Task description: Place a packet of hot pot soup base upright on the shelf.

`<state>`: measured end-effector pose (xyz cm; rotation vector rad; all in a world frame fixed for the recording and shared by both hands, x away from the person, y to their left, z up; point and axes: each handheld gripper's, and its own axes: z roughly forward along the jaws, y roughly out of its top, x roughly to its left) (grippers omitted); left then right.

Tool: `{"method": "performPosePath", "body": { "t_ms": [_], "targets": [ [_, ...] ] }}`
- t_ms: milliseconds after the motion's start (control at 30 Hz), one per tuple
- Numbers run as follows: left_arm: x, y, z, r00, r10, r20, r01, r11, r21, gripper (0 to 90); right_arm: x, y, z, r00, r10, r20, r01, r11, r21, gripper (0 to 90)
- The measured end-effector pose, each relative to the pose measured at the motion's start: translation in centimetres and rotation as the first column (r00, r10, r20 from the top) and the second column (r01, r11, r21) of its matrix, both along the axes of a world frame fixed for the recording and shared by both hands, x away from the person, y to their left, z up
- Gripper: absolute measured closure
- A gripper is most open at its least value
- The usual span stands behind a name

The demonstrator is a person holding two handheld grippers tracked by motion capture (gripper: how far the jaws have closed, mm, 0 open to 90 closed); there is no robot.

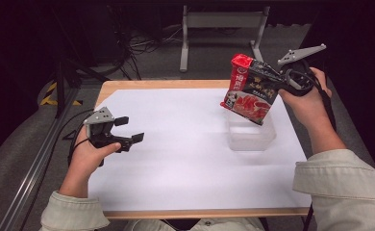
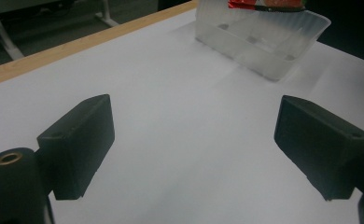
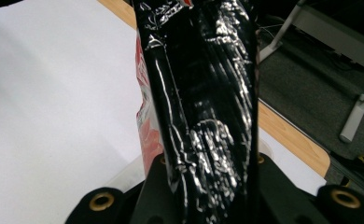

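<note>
Printed matter appears on one item: the red-and-black foil packet, held above the clear plastic tray. High view: large pale characters run down the packet's red left band, more sit on its black upper panel. All are too small and blurred to read. Right gripper view: packet's black foil shows glare, no legible text.

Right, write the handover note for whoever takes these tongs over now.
Right tongs: shut on the red-and-black snack packet, held tilted in the air above the clear plastic tub.
Left tongs: open, holding nothing, above the white sheet on the table's left side.
Done: packet picked up.
Left, probably: lower the packet into the tub and release it.
</note>
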<state>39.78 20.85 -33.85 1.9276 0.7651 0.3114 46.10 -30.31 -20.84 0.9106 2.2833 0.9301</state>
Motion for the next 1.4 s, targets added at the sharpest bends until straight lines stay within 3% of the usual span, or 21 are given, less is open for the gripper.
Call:
{"method": "performPosePath", "body": {
  "t_ms": [333,500,1033,1400],
  "targets": [
    [-0.1,0.0,0.2,1.0,-0.008,0.005,0.009,1.0,-0.005,12.3,0.7,-0.9,-0.9,0.9979,-0.058,-0.029,0.057,0.998,-0.026,83.7],
    [0.0,0.0,0.1,1.0,-0.001,0.008,0.001,0.9999,0.014,12.1,0.8,-1.0,-1.2,0.9978,-0.053,-0.039,0.052,0.998,-0.03,83.7],
    [0.0,-0.1,0.0,1.0,-0.002,-0.002,0.002,0.9999,0.012,11.9,1.1,-1.3,-3.0,0.9951,-0.054,-0.083,0.05,0.997,-0.057,83.5],
    [0.1,-0.1,-0.1,0.9999,-0.011,0.005,0.011,0.9996,0.025,11.3,1.5,-1.7,-5.0,0.9922,-0.057,-0.111,0.052,0.997,-0.052,83.1]
  ]
}}
